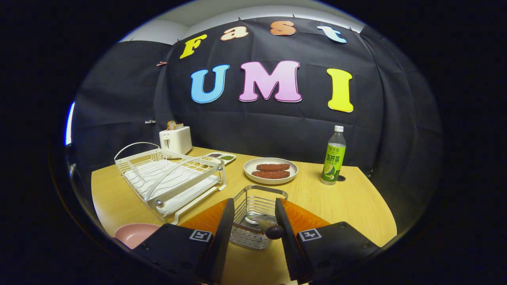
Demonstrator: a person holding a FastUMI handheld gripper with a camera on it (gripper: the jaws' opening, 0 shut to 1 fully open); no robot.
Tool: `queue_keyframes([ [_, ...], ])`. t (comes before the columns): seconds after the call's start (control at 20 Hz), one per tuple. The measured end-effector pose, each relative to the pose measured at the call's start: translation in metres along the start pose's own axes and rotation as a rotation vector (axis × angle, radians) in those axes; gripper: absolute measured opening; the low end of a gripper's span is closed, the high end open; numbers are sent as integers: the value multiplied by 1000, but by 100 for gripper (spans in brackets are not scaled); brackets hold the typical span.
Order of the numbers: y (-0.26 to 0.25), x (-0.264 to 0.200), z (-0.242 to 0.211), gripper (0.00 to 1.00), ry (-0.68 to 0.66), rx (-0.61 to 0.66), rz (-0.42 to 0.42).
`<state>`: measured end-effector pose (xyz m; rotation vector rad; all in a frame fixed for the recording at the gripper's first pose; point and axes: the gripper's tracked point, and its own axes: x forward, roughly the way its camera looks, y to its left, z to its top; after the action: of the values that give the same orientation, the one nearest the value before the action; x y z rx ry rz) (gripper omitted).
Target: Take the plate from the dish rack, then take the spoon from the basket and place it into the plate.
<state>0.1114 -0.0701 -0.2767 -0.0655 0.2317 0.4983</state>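
The table carried the empty dish rack, with the pink plate just nearer. The wire basket sat between the fingers of the tool, spread wide. The spoon lay in the basket.

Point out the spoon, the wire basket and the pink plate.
spoon [256,222]: gripper view, on its bowl.
wire basket [259,190]: gripper view, on its far rim.
pink plate [134,233]: gripper view, on its inner surface.

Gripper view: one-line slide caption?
Open gripper straddles the wire basket holding the spoon; pink plate sits out beside the empty dish rack.
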Motion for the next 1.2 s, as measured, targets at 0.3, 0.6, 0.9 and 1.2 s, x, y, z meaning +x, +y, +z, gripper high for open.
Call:
queue_keyframes([
  [0.3, -3, 0, -1, 27, 19, -26, -9],
  [0.6, 5, 0, 8, 17, 49, 0, 27],
  [0.9, -4, -1, 50, 16, 22, 33, 26],
  [1.2, -2, -9, 93, 16, 7, 27, 34],
])
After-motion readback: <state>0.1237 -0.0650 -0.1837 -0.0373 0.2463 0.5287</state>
